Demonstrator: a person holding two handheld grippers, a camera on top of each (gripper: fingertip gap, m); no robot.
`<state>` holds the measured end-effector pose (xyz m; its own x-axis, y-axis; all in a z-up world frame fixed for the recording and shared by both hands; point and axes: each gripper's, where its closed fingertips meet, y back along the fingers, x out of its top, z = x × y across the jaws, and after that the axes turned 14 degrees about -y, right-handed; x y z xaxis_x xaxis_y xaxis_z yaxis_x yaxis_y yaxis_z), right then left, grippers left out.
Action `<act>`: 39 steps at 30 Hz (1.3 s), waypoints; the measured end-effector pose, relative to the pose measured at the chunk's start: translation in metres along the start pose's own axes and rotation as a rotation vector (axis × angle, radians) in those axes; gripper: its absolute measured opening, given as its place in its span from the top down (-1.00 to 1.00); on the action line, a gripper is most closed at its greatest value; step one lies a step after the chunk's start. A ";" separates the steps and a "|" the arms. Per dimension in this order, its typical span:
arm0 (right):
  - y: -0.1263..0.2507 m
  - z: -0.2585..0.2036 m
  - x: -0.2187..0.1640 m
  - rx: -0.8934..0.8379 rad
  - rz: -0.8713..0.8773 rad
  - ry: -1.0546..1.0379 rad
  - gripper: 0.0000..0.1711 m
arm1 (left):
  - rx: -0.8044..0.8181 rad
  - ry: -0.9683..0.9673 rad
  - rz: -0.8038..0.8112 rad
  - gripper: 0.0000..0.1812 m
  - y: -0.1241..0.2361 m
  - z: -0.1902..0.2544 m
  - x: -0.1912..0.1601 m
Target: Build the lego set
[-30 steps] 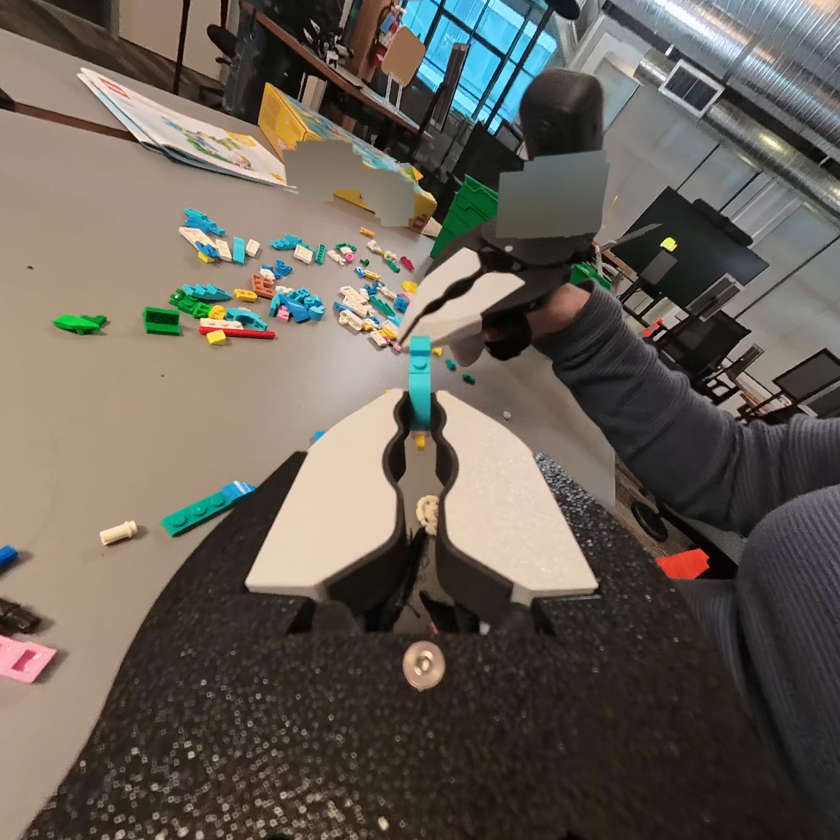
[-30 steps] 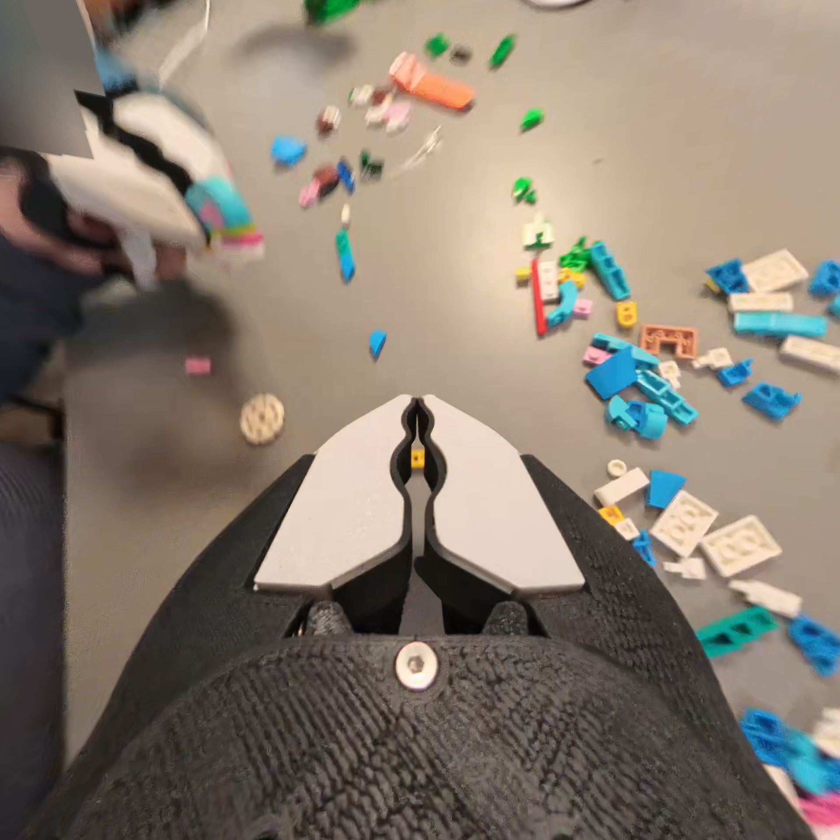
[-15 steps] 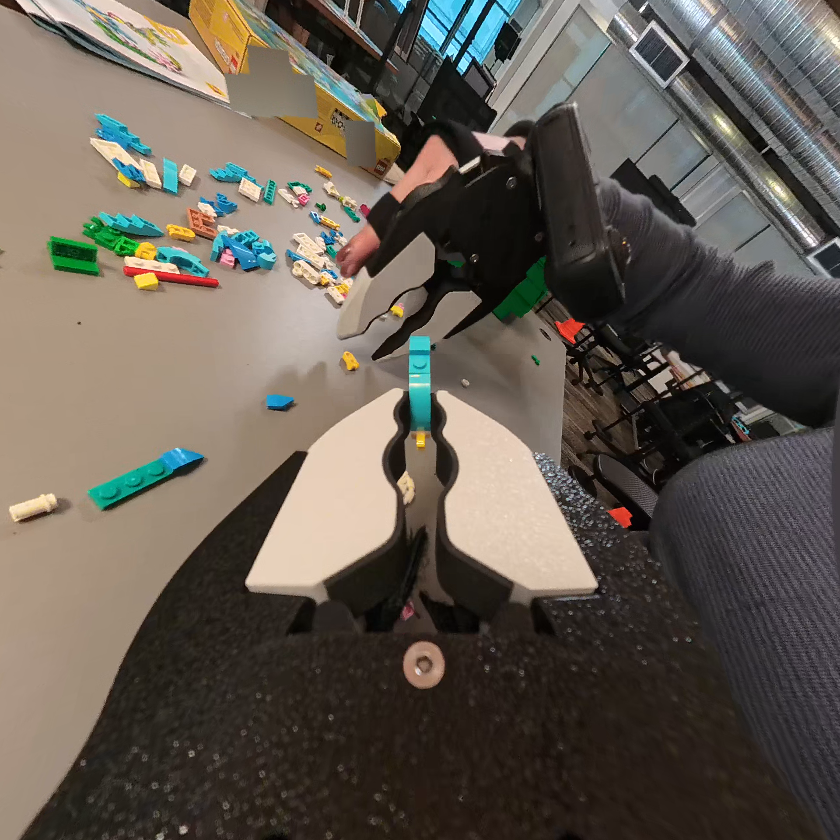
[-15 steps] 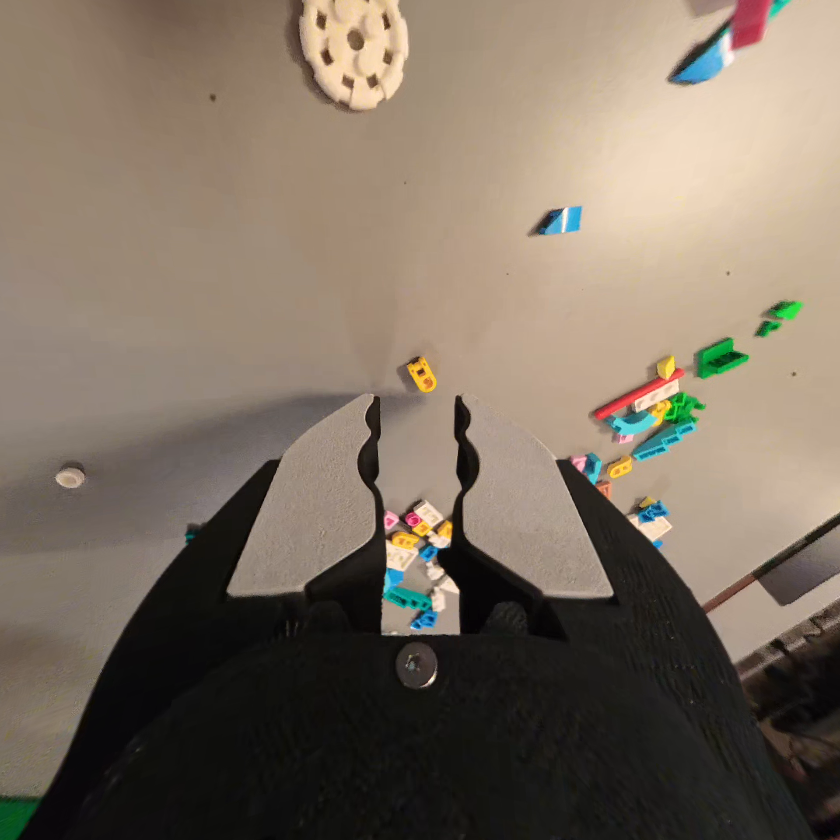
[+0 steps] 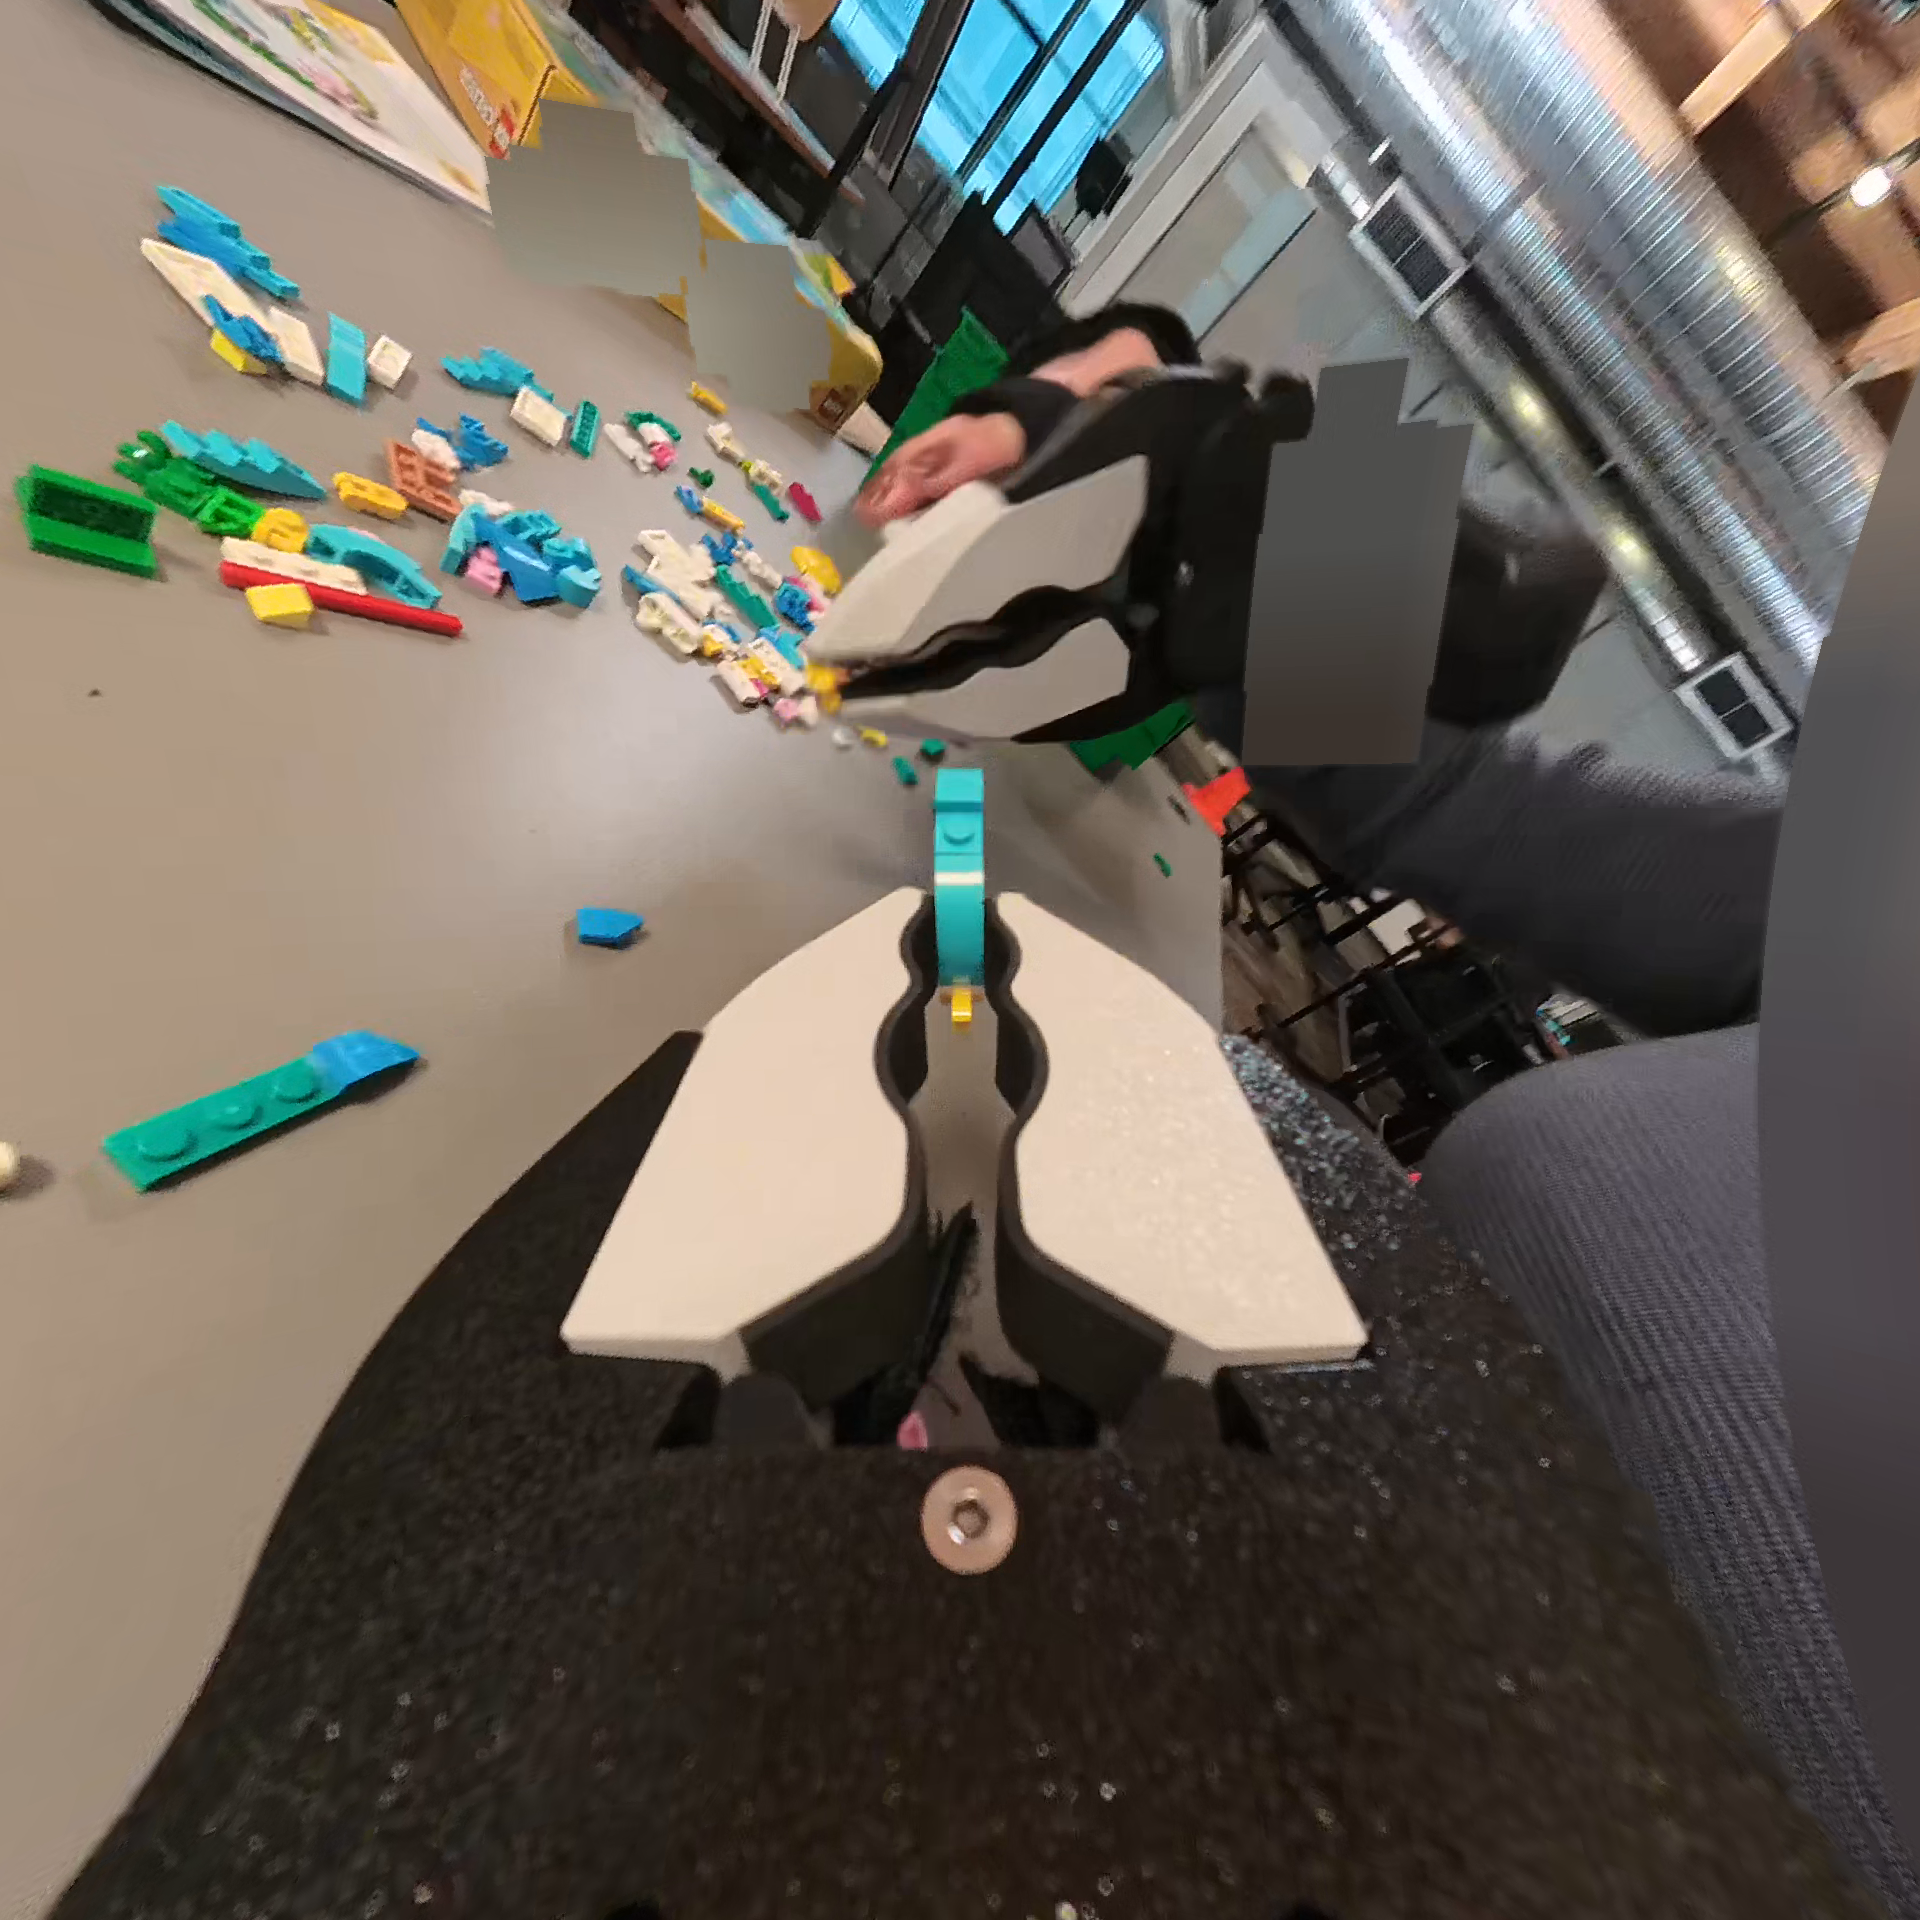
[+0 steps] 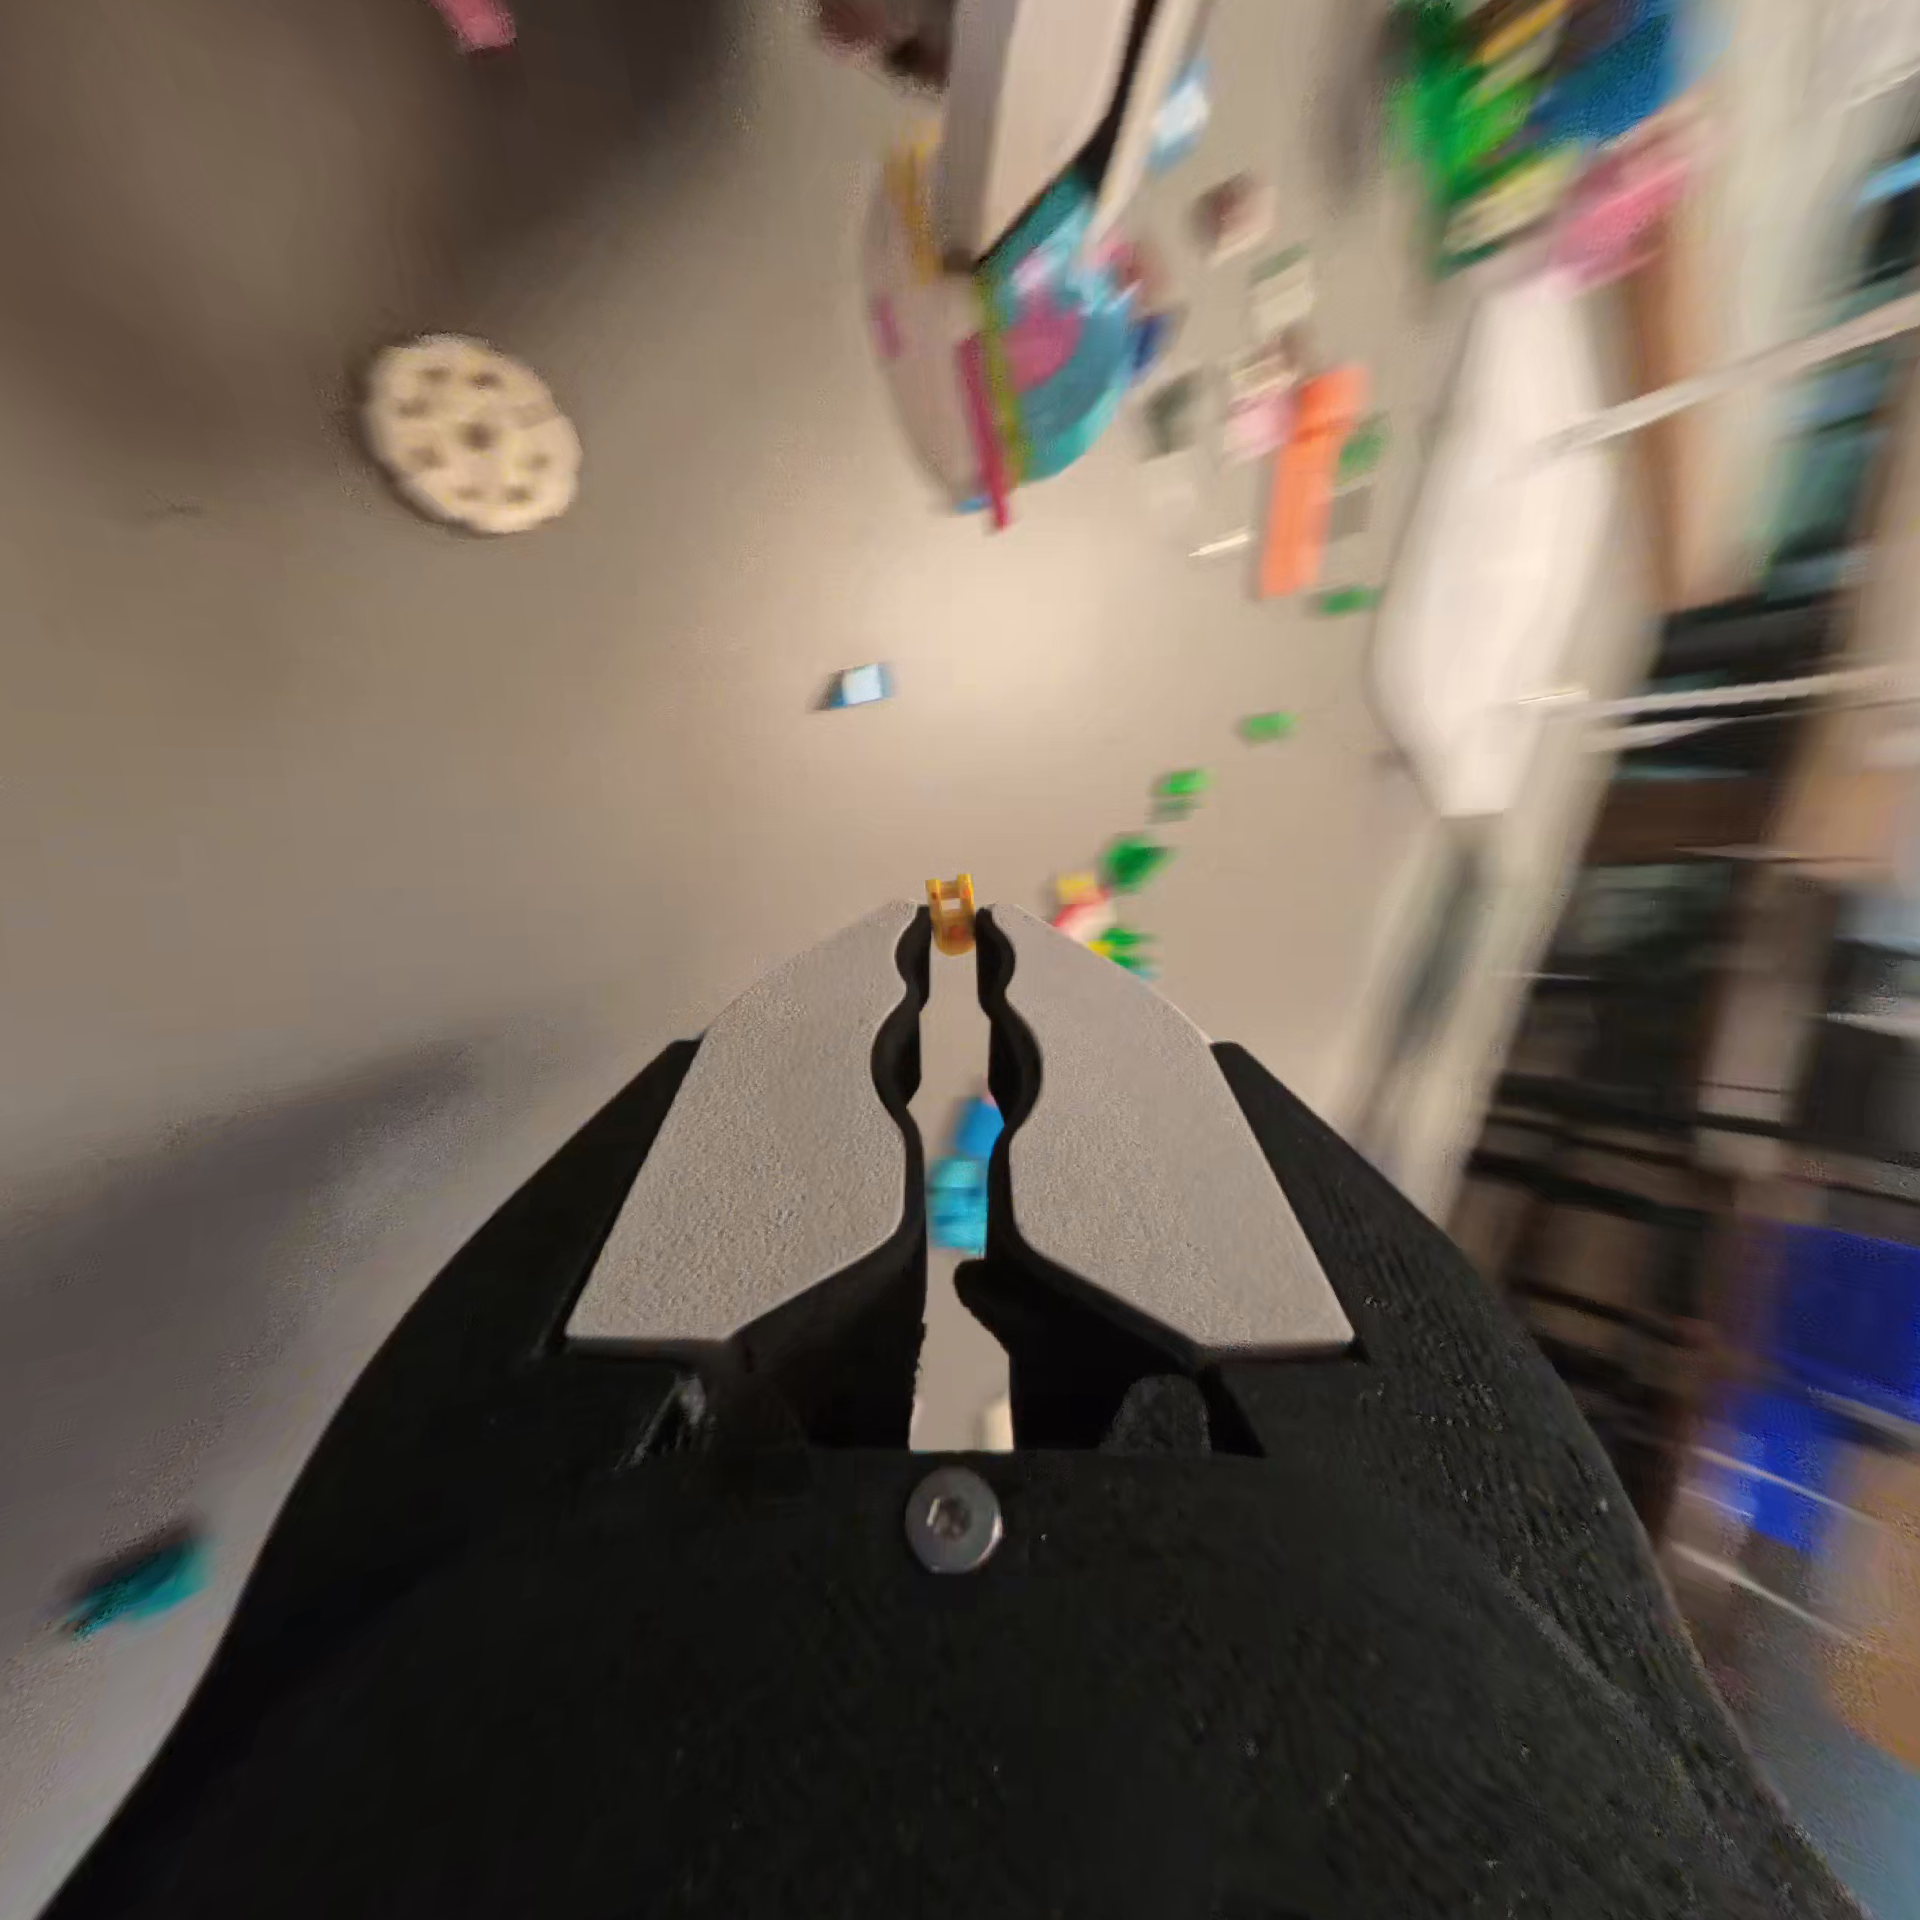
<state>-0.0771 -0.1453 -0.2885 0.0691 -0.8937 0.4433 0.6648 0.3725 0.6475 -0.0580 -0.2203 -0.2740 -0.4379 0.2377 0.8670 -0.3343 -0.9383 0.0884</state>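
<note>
My left gripper is shut on a teal lego assembly, held edge-on above the grey table. In the right wrist view the same assembly shows blurred as a round, multi-coloured piece under the left gripper. My right gripper is shut on a small yellow piece, pinched at the very tips. In the left wrist view the right gripper hovers just beyond and to the left of the teal assembly, apart from it.
Loose bricks are spread over the far table. A green plate with a blue wedge and a small blue piece lie nearer. A white round piece lies on the table. A yellow box stands behind. The table edge is to the right.
My right gripper opened over the yellow piece on the table, then shut on it at the tips and lifted it towards the left gripper. The left gripper kept hold of the assembly.
</note>
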 end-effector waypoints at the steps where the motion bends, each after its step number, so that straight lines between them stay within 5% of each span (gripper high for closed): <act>1: 0.009 0.012 0.009 -0.151 0.049 0.088 0.93 | -0.018 0.015 0.026 0.91 -0.001 0.003 0.003; 4: 0.034 0.031 0.026 -0.520 0.060 0.368 0.92 | -0.095 0.064 0.104 0.91 -0.005 0.013 0.012; 8: 0.049 0.024 0.040 -0.722 0.056 0.586 0.93 | -0.162 0.099 0.153 0.92 -0.009 0.024 0.018; 19: 0.030 0.010 0.020 -0.560 -0.081 0.673 0.93 | -0.091 0.092 0.153 0.92 0.003 0.011 0.019; 30: 0.045 0.015 0.032 -0.628 -0.062 0.675 0.93 | 0.113 0.003 -0.051 0.91 0.016 -0.008 -0.002; 39: 0.073 0.015 0.027 -0.798 -0.038 0.590 0.92 | -0.019 0.071 -0.277 0.91 -0.020 0.006 -0.021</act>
<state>-0.0375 -0.1382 -0.2203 0.2522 -0.9636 -0.0889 0.9652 0.2570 -0.0479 -0.0369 -0.2080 -0.2914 -0.3843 0.5022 0.7747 -0.4648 -0.8303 0.3076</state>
